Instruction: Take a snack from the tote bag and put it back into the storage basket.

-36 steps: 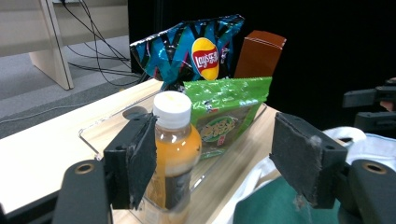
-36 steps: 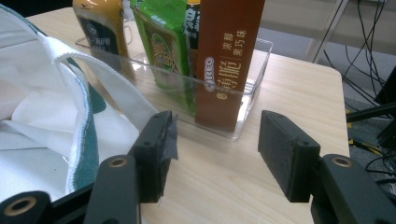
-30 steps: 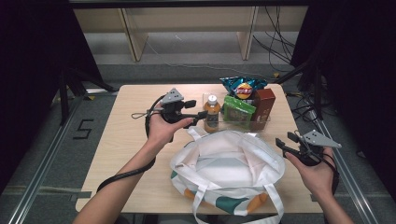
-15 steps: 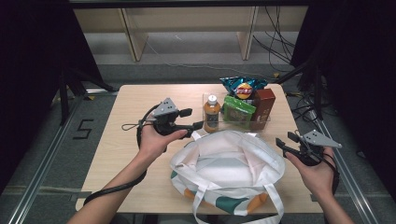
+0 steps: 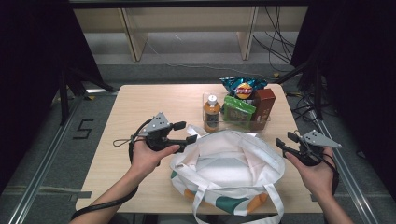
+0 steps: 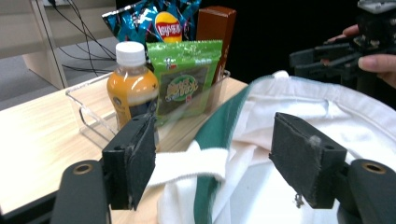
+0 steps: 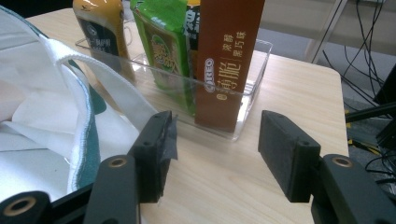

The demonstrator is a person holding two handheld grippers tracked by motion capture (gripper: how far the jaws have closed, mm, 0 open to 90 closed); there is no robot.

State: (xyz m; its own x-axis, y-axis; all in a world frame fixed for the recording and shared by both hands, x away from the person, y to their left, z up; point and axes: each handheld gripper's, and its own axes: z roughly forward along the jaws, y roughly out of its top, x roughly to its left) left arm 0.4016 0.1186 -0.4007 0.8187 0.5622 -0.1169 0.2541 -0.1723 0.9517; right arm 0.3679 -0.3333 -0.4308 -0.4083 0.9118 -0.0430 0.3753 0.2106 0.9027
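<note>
A white tote bag (image 5: 229, 170) with green and orange trim lies open on the table's near side. My left gripper (image 5: 187, 133) is open at the bag's left rim; in the left gripper view (image 6: 212, 161) a white handle strap (image 6: 187, 163) and green-edged rim lie between the jaws, untouched. At the bag's right edge my right gripper (image 5: 281, 142) is open, and in the right gripper view (image 7: 215, 151) bare table shows between its jaws. Behind the bag a clear tray (image 5: 205, 100) holds an orange-drink bottle (image 5: 211, 112), a green snack packet (image 5: 239, 111), a brown box (image 5: 264, 107) and a blue chip bag (image 5: 243, 86).
The wooden table (image 5: 140, 107) has bare room on its left half. Dark curtains stand at both sides. A shelf frame and cables (image 5: 275, 46) lie on the floor beyond the table. Metal rails run along the floor on either side.
My left gripper has moved from beside the bottle toward me and left, coming down to the bag's left rim. The right gripper has stayed put.
</note>
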